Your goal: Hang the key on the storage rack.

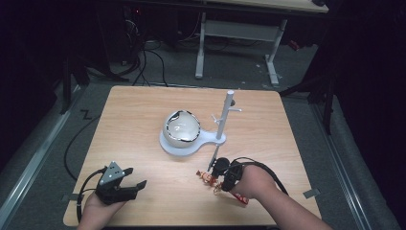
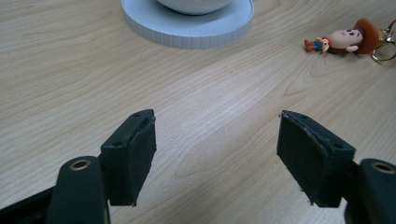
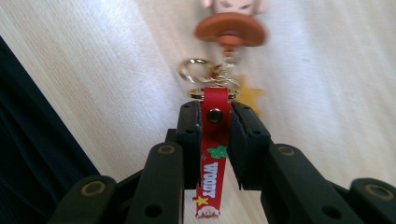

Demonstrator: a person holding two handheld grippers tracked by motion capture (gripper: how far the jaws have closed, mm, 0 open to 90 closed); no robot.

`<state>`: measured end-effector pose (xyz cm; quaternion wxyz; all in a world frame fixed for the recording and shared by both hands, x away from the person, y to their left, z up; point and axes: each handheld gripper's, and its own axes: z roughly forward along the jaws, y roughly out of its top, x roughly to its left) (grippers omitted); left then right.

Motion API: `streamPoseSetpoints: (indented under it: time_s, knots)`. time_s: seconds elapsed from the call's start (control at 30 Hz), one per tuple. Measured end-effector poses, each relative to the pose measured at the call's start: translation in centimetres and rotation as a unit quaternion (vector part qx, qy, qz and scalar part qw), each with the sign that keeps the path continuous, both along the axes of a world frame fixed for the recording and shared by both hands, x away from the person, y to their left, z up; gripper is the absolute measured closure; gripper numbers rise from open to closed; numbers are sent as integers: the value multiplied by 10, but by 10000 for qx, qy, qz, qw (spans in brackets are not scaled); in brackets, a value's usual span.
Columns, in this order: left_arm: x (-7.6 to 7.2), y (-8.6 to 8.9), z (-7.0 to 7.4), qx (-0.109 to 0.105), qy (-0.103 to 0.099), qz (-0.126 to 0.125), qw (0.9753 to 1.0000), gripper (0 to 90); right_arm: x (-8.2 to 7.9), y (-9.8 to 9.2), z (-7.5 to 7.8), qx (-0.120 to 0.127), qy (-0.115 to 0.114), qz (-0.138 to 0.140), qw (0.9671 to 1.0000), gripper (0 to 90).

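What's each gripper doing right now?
Left gripper: open, holding nothing, over the table.
Right gripper: closed on the red strap of the keychain.

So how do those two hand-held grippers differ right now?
The left gripper has its jaws wide apart with nothing between them; the right gripper has its jaws shut on the red strap of a keychain. The left one sits at the table's near left corner; the right sits near the white stand. Both are black.

Wooden table [image 1: 143,124]: white stand base [image 1: 184,143] mid-table; keychain doll [image 1: 207,178] near front edge.
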<state>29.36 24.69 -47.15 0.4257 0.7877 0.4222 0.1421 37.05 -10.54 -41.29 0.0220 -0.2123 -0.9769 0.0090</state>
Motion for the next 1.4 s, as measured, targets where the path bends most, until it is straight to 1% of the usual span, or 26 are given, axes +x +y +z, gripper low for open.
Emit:
streamPoseSetpoints:
  time_s: [0.03, 0.1, 0.27, 0.3, 0.33, 0.37, 0.43, 0.53, 0.57, 0.6, 0.63, 0.67, 0.7, 0.73, 0.77, 0.83, 1.07, 1.1, 1.13, 1.17, 1.2, 1.27, 1.3, 1.33, 1.37, 1.4]
  knots:
    - [0, 0, 0, 12, 3, -15, 10000, 289, 3, -5, 9, 37, -46, -70, 10000, 748]
    - [0, 0, 0, 15, 3, -19, 10000, 289, 4, -7, 12, 55, -68, -94, 9999, 748]
    - [0, 0, 0, 14, -2, -12, 10000, 289, 10, -14, 35, 147, -240, -212, 9994, 749]
    - [0, 0, 0, 9, 0, -4, 10000, 289, 12, -16, 44, 160, -322, -224, 9991, 749]
    - [0, 0, 0, 9, 0, -4, 10000, 289, 12, -16, 44, 160, -322, -224, 9991, 749]
    - [0, 1, 0, 7, 1, -6, 10000, 289, 15, -17, 52, 187, -380, -263, 9988, 749]
    - [0, 0, 0, 18, 2, -4, 10000, 289, 16, -18, 55, 176, -398, -262, 9987, 749]
    - [0, 0, 0, 24, 1, -9, 10000, 289, 20, -22, 67, 159, -480, -323, 9982, 749]
    - [0, 0, 0, 26, 1, -8, 10000, 289, 23, -26, 74, 176, -546, -378, 9976, 749]
    - [0, 0, 0, 27, 3, -11, 10000, 289, 23, -26, 74, 176, -546, -378, 9976, 749]
    - [0, 0, 0, 25, 3, -8, 10000, 289, 26, -30, 82, 207, -594, -447, 9970, 749]
    - [0, 0, 0, 25, 3, -8, 10000, 289, 26, -30, 82, 207, -594, -447, 9970, 749]
    - [0, 0, 0, 17, 3, -9, 10000, 289, 30, -34, 89, 195, -659, -519, 9963, 749]
    - [0, 0, 0, 17, 3, -9, 10000, 289, 30, -34, 89, 195, -659, -519, 9963, 749]
    - [0, 0, 0, 19, 5, -14, 10000, 289, 33, -39, 95, 173, -703, -600, 9956, 749]
    - [0, 0, 0, 31, 5, -25, 10000, 289, 35, -41, 97, 165, -718, -620, 9954, 748]
    - [0, 0, 0, 40, 7, -35, 10000, 289, 51, -57, 120, 183, -862, -897, 9921, 748]
    - [0, 0, 0, 40, 8, -35, 10000, 290, 56, -61, 127, 295, -813, -1028, 9909, 748]
    - [0, 0, 0, 40, 8, -35, 10000, 290, 56, -61, 127, 295, -813, -1028, 9909, 748]
    - [0, 0, 0, 42, 8, -36, 10000, 290, 58, -62, 130, 348, -806, -1072, 9903, 748]
    - [0, 0, 0, 43, 9, -36, 10000, 290, 61, -64, 135, 366, -856, -1147, 9890, 748]
    - [0, 0, 0, 30, 12, -27, 10000, 290, 67, -66, 142, 371, -948, -1181, 9878, 748]
    - [0, 0, 0, 28, 10, -23, 10000, 290, 71, -67, 148, 394, -1006, -1227, 9865, 748]
    - [0, 0, 0, 28, 10, -23, 10000, 290, 71, -67, 148, 394, -1006, -1227, 9865, 748]
    - [0, 1, 0, 27, 6, -18, 10000, 290, 73, -68, 151, 399, -1034, -1306, 9852, 749]
    - [0, 1, 0, 25, 7, -18, 10000, 290, 78, -68, 157, 423, -1084, -1350, 9840, 748]
